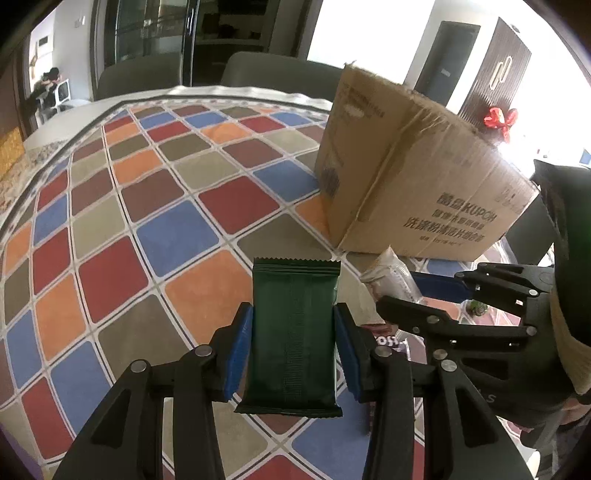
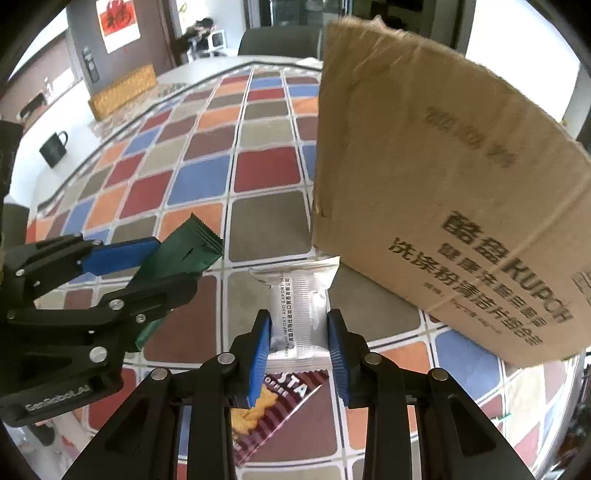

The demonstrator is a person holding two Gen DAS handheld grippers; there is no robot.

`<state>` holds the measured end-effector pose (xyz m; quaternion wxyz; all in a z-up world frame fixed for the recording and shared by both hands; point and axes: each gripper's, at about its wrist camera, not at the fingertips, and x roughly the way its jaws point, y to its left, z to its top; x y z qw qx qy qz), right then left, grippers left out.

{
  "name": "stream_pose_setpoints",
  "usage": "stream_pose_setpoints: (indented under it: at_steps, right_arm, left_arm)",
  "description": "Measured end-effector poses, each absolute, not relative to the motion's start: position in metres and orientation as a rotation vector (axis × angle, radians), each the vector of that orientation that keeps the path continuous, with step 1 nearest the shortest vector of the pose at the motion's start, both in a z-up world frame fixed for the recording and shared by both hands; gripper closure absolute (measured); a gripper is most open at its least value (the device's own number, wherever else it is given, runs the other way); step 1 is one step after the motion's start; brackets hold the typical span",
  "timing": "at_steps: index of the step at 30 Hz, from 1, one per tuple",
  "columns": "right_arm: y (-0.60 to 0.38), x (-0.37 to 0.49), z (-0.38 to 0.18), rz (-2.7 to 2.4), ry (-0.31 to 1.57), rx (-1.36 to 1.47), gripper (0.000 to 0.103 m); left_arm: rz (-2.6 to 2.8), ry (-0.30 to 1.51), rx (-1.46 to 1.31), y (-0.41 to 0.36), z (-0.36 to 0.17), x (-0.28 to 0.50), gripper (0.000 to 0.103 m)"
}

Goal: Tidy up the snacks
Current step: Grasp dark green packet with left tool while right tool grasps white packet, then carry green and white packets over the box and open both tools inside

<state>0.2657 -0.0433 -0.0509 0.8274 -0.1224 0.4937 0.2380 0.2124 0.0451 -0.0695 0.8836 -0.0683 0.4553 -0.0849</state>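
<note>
Left tool [image 1: 293,349] clamps a dark green crimp-edged packet [image 1: 293,332]; right tool [image 2: 299,350] pinches a white printed wrapper [image 2: 295,314].

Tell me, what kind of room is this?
Probably a dining room in a home. There is a big table with a colourful checked tablecloth, chairs pushed up to its far side, a black mug, and glass doors behind.

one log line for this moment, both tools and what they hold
left tool: shut on green packet | right tool: shut on white packet | cardboard box: beside, on table
</note>
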Motion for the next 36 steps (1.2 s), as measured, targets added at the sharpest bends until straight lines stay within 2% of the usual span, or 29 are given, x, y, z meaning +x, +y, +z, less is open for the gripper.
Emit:
stream_pose_setpoints:
  at_steps: [19,36]
  right_arm:
    - [-0.083,0.235,0.039,0.418,0.794,-0.095,0.071]
    - [-0.122,0.246,0.104,0.296,0.635,-0.018,0.071]
  left_arm:
    - [-0.246,0.73,-0.09,0.02,0.023,0.195,0.06]
    - [-0.331,0.635,-0.052,-0.012,0.082,0.236,0.06]
